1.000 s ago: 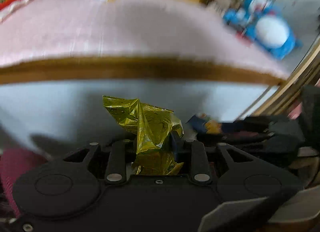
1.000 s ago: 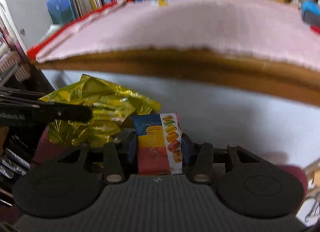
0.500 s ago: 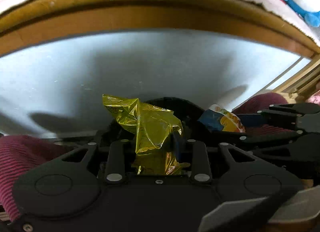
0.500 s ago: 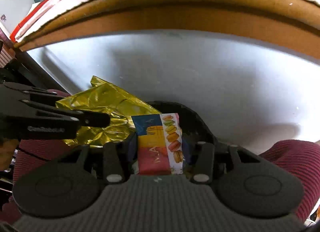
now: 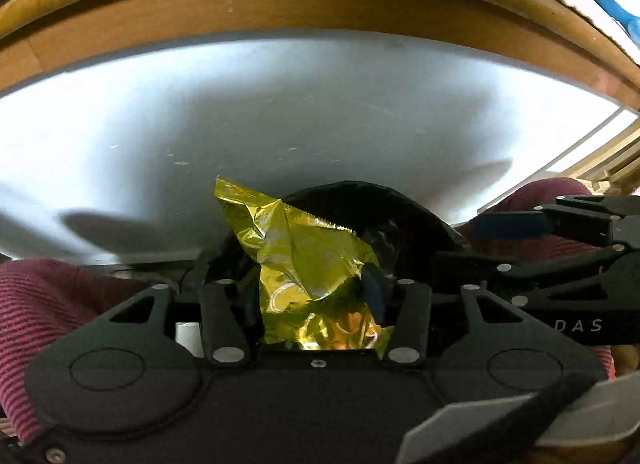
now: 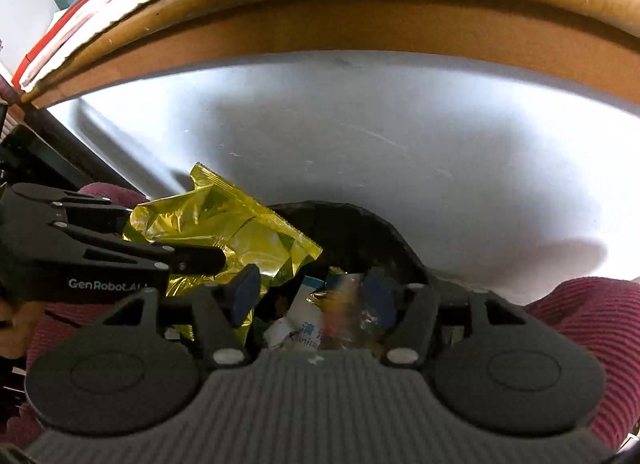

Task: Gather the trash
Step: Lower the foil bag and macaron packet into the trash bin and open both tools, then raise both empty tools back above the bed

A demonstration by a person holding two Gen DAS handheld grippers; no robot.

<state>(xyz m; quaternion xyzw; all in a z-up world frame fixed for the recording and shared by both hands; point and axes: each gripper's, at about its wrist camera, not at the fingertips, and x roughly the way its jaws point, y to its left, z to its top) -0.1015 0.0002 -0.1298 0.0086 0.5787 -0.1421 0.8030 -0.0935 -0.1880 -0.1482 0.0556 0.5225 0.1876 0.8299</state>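
Observation:
A crumpled gold foil wrapper [image 5: 304,256] stands between the jaws of my left gripper [image 5: 312,296], which are opening; it sits loosely and has not dropped. Directly below is a bin with a black bag [image 5: 400,204]. From the right wrist view the same gold wrapper [image 6: 224,220] shows beside the left gripper [image 6: 192,260]. My right gripper [image 6: 312,296] is opening too, with nothing pressed between its blue pads. The macaron packet [image 6: 344,304] is a blur below them, inside the black bag [image 6: 360,220]. In the left wrist view the right gripper [image 5: 520,224] reaches in from the right.
A white panel [image 6: 400,144] rises behind the bin under a wooden table edge [image 6: 360,16]. Maroon striped fabric [image 5: 48,304] flanks the bin on both sides. Other litter, including a white packet [image 6: 296,328], lies in the bag.
Both grippers sank from above the table to just over the bin. The right jaws spread and the macaron packet slipped out into the bag. The left jaws widened around the gold wrapper.

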